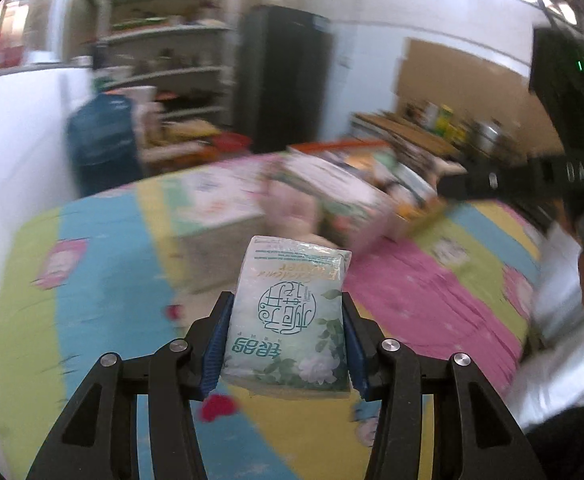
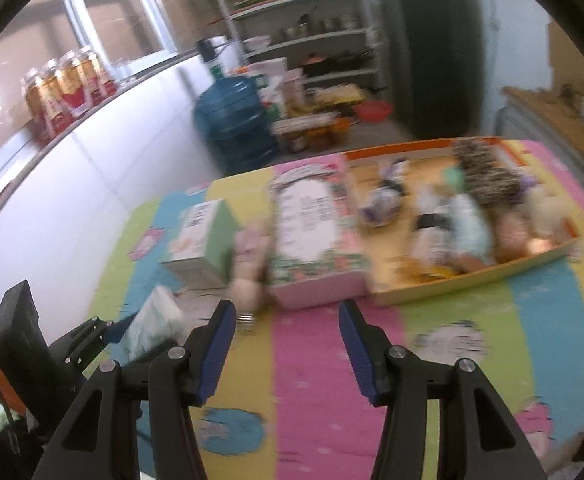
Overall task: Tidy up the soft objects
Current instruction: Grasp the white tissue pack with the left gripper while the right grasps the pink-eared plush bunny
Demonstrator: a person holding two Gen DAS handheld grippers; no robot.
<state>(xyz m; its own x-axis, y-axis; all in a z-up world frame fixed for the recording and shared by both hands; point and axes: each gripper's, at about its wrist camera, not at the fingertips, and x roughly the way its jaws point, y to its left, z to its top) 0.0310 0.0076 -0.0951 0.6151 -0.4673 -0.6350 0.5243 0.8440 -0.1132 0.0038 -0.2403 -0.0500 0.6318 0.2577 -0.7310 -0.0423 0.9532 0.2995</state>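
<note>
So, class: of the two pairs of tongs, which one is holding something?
The left tongs, clamped on the white tissue pack; the right tongs stand open with nothing between them.

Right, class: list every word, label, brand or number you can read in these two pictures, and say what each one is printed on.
"DA9" or similar, partly blurred: white letters on the right gripper's black body.
Tissue pack held in the left gripper: teal Chinese characters and a round seal, upside down, not legible to me; small print too fine.
Bottles, pink box, green carton: labels too blurred.
</note>
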